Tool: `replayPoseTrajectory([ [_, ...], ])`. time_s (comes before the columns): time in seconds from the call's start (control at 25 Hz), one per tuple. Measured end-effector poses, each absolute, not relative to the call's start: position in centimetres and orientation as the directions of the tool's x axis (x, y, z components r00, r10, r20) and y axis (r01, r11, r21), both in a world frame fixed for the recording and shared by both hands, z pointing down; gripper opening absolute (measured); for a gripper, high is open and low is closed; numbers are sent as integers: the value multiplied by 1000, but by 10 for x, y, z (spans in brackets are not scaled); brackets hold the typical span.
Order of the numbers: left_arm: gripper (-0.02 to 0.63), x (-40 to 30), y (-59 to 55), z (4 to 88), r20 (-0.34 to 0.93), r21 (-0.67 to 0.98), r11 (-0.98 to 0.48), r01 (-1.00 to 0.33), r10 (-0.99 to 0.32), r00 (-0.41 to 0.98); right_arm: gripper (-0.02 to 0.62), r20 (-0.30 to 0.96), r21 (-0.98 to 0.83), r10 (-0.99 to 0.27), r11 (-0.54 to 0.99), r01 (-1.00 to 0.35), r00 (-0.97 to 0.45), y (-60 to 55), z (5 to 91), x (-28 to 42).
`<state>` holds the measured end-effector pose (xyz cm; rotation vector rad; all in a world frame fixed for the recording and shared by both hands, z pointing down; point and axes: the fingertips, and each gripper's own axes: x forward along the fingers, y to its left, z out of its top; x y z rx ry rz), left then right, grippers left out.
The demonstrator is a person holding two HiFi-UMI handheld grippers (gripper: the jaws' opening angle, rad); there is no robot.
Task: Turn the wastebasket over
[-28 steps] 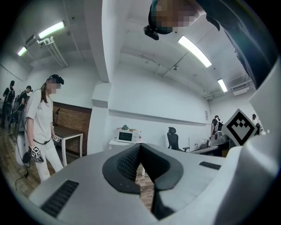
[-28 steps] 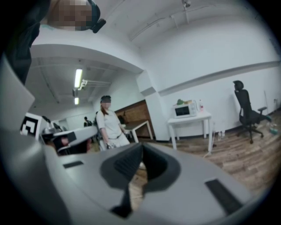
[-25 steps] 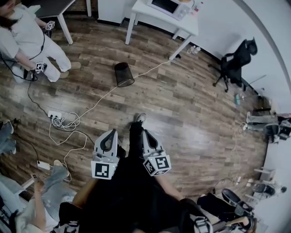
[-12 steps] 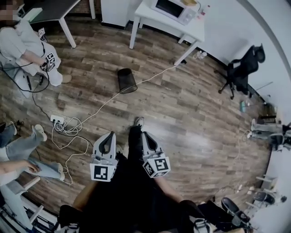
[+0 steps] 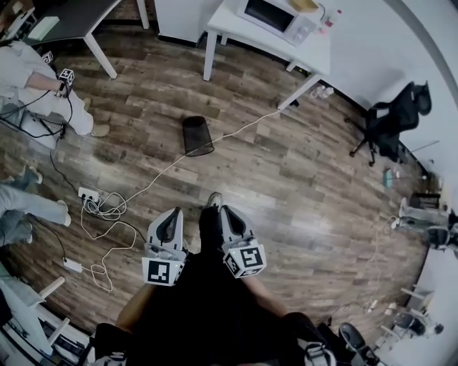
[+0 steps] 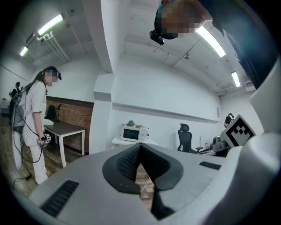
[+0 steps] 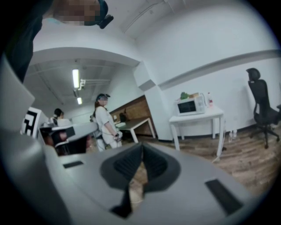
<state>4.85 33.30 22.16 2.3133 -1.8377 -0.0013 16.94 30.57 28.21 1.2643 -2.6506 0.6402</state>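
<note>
Six entries, largest first.

1. Floor (image 5: 300, 186): wood plank; carries everything listed.
2. White table (image 5: 243, 28): at the floor's far edge, with a microwave (image 5: 275, 14) on its top.
3. Office chair (image 5: 390, 114): black, near the floor's far right edge, well apart from the task.
4. Wastebasket (image 5: 197, 136): black mesh, the task's thing. It sits on the far middle part of the floor, near the white table's legs. It is too small to tell whether it stands on its base, stands on its mouth, or lies tilted.
5. Left gripper (image 5: 171, 216) and right gripper (image 5: 227, 213): side by side before the person's body, near the floor's middle. Both point toward the wastebasket and are well apart from it. Each gripper's own view shows the jaw tips pressed together with nothing between them, so both are closed and empty.
6. White cable (image 5: 166, 166): runs across the floor from the white table's leg, passes just beside the wastebasket, and ends at a power strip (image 5: 87, 193) near the left edge.

Step in hand, as judged: the approach. No contact is made and the turning-over is not begun.

The next move calls for closing the gap to the wastebasket and lowering the grippers. At least one pair of jaws must part to take the rim or wall, and then the wastebasket is rotated end for end. The cable beside it could snag.
</note>
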Motion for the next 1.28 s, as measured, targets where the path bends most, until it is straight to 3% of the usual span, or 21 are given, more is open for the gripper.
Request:
replayPoseTrajectory([
  [0.6,35,77,198,220,166,71,-190,-979,-966,200,34,276,-365,-723,531,-765,-634,144,293,199],
  [0.96,35,65,133,216,152,132,-299,-945,-936,318,34,270,-374,-762,481,-793,-589,117,290,181],
  [1.28,34,18,54,242,183,150,-493,-857,-838,514,34,287,-332,-863,318,-888,-416,69,300,148],
])
